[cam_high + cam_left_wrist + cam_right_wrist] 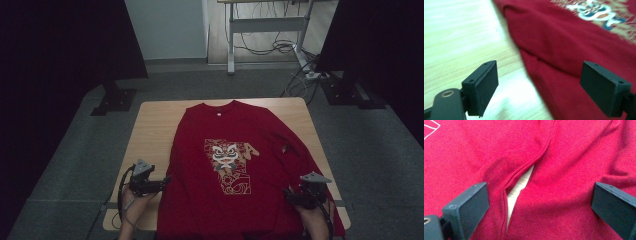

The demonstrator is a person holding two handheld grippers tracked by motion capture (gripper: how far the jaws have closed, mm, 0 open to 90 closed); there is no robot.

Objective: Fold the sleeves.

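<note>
a: where does the red long-sleeved cotton shirt (230, 165) lie?

b: flat on the pale wooden table (150, 130), collar at the far edge, hem hanging over the near edge.

a: and the grippers?

b: the left gripper (165, 181) sits at the shirt's left side; the right gripper (287, 194) sits over the right sleeve, near the body seam.
</note>
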